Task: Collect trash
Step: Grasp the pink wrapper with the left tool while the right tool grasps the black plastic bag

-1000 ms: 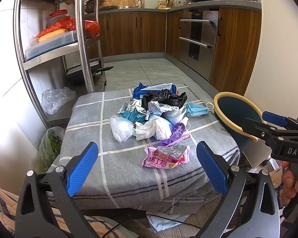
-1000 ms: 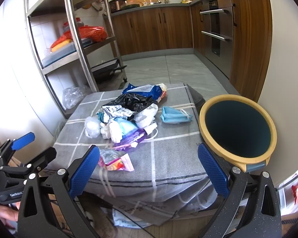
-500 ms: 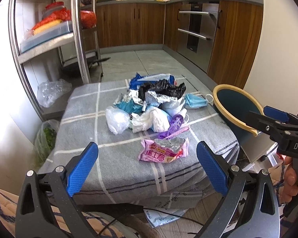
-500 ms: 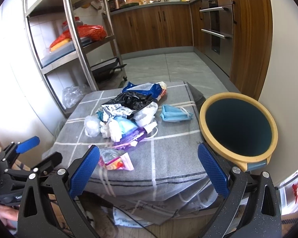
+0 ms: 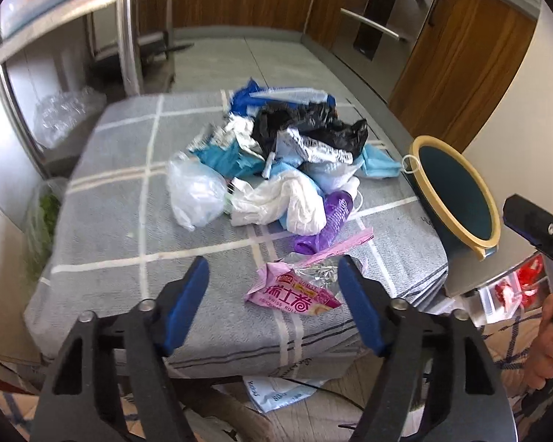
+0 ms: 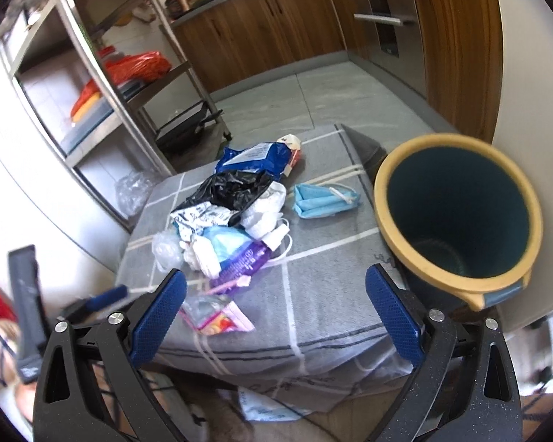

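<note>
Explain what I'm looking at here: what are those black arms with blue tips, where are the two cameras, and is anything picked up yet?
No robot here: a person holds a two-finger gripper in each hand, with a fisheye camera looking along its fingers. One picture is from the left gripper, the other from the right gripper. The blue tips are the pads.

On the grey checked cloth lies a trash pile: a black bag, a white bag, a purple wrapper, a blue face mask, and nearer, a pink snack wrapper. The bin stands at the right.

Nothing is held. The left jaws have just been closing, with the pink wrapper lying partly between the pads and not yet pinched. The right gripper is open and empty.
</note>
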The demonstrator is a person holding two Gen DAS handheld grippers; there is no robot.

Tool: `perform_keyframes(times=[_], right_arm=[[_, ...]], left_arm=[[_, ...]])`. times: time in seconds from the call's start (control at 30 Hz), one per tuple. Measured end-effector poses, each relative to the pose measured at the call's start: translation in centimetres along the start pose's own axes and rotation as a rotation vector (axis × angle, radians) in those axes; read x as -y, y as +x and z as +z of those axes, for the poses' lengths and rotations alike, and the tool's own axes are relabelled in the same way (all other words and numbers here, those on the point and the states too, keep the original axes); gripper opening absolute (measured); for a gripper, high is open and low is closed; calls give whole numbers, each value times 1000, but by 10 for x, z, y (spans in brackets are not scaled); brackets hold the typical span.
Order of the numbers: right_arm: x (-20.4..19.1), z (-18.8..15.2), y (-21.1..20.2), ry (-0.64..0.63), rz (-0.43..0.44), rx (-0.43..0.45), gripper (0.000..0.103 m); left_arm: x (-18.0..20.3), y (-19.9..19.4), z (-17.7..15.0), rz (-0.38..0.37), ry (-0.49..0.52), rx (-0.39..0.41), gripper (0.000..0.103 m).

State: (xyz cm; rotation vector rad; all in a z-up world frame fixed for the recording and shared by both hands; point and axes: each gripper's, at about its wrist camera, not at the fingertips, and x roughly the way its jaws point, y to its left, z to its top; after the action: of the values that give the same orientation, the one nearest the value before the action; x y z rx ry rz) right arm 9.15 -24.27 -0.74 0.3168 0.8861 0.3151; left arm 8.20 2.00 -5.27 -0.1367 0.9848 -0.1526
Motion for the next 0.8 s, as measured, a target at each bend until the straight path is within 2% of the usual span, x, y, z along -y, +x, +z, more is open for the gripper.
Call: perform_keyframes(times=[0.07, 0.23, 0.6, 0.7, 0.8], right_arm=[[6, 4, 7, 40, 23, -16, 94], [23, 10, 24, 150, 66, -58, 91], [25, 1, 34, 167, 64, -93, 91], [24, 1, 34, 165, 62, -93, 91], [26, 0, 36, 167, 59, -97, 91]], left_arm=[[-3, 8, 1, -26, -11, -21, 63], [-5, 25, 1, -75, -34, -62, 62], [-10, 49, -2, -132, -53, -144, 62], [-7, 52, -1, -140, -43, -149, 55], [-5, 55, -1, -131, -30, -155, 41]])
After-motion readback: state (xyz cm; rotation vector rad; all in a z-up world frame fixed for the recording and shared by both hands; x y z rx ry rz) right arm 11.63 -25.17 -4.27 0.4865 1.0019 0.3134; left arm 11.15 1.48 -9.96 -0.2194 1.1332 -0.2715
